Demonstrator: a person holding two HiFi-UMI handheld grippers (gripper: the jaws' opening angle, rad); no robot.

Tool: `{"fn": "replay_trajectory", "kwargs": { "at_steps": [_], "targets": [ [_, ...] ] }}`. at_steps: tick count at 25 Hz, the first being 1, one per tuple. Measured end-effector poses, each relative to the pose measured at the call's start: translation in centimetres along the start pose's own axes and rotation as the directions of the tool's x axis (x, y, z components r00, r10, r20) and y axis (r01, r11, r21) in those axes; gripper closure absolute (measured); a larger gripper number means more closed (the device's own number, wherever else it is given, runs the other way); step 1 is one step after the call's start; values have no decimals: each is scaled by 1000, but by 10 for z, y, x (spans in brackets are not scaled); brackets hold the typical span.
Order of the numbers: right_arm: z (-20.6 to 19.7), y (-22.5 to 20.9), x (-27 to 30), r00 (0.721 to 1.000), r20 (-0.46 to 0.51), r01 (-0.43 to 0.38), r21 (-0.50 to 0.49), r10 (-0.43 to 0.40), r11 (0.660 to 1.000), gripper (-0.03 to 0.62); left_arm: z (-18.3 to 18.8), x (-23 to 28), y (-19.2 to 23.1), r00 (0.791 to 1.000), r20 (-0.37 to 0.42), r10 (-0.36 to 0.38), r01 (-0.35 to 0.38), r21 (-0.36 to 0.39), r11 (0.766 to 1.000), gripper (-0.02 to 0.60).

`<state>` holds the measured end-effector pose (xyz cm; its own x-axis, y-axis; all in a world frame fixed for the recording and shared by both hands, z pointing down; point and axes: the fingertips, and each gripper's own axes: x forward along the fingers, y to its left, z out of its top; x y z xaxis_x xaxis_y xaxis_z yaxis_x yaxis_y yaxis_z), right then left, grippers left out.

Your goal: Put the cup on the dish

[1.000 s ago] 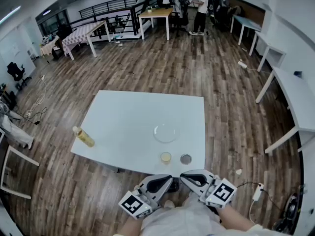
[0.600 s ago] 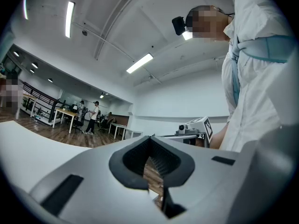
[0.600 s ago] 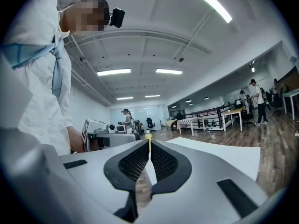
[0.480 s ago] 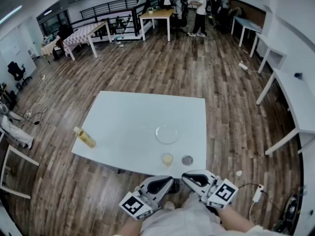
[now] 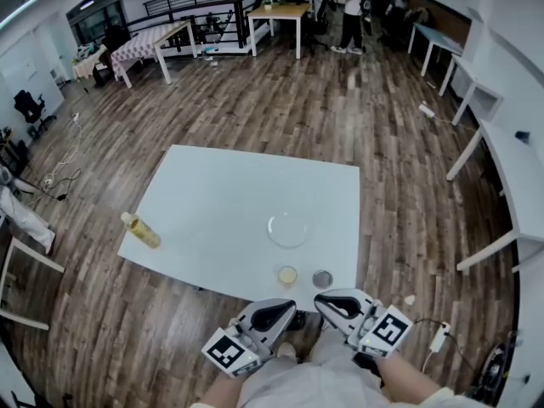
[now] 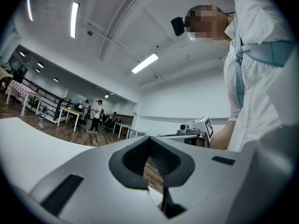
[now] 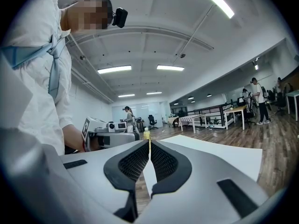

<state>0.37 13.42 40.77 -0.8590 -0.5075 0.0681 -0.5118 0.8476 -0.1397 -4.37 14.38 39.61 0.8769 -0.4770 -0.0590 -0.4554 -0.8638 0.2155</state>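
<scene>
Two things matter in the head view: the cup (image 5: 287,274) stands upright, mouth up and long axis vertical, near the front edge of the white bench (image 5: 212,194); the clear dish (image 5: 288,229) lies just beyond it, apart. The left gripper (image 5: 287,313) and right gripper (image 5: 321,303) hang short of that edge. Left gripper view: the jaws are pressed together with nothing between them. Right gripper view: the jaws are likewise together and empty, pointing level toward a distant bottle (image 7: 146,135).
</scene>
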Motion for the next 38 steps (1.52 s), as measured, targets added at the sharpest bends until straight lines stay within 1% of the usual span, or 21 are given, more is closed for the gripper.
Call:
{"fn": "replay_trajectory", "kwargs": {
  "at_steps": [6, 12, 18, 24, 25, 27, 31, 33, 36, 38],
  "targets": [
    [-1, -26, 8, 999, -19, -33, 17, 33, 999, 560, -5, 16, 14, 999, -2, 33, -34, -24, 999, 580],
    [7, -50, 15, 997, -24, -79, 24, 80, 997, 560, -6, 34, 27, 997, -19, 72, -73, -46, 996, 580],
    [13, -71, 25, 993, -22, -119, 18, 119, 993, 560, -5, 47, 45, 993, -34, 110, -111, -23, 994, 580],
    [9, -78, 30, 989, -35, -140, 6, 140, 990, 560, -10, 48, 62, 990, -47, 133, -133, 5, 991, 578],
    [8, -78, 31, 989, -37, -144, 3, 144, 990, 560, -13, 48, 64, 989, -54, 137, -137, 10, 991, 570],
    [6, -77, 32, 988, -43, -148, 5, 149, 989, 560, -19, 46, 68, 987, -74, 145, -144, 18, 989, 518],
    [1, -76, 30, 987, -60, -151, 11, 152, 988, 560, -33, 46, 76, 982, -110, 154, -150, 42, 988, 477],
    [-1, -76, 29, 986, -65, -153, 11, 153, 988, 560, -42, 47, 80, 977, -137, 163, -156, 60, 986, 431],
    [-2, -78, 29, 986, -63, -152, 15, 153, 988, 560, -54, 50, 86, 969, -165, 182, -170, 82, 982, 334],
    [-3, -80, 28, 986, -71, -151, 18, 151, 988, 560, -59, 52, 89, 967, -174, 188, -173, 98, 980, 313]
  ]
}}
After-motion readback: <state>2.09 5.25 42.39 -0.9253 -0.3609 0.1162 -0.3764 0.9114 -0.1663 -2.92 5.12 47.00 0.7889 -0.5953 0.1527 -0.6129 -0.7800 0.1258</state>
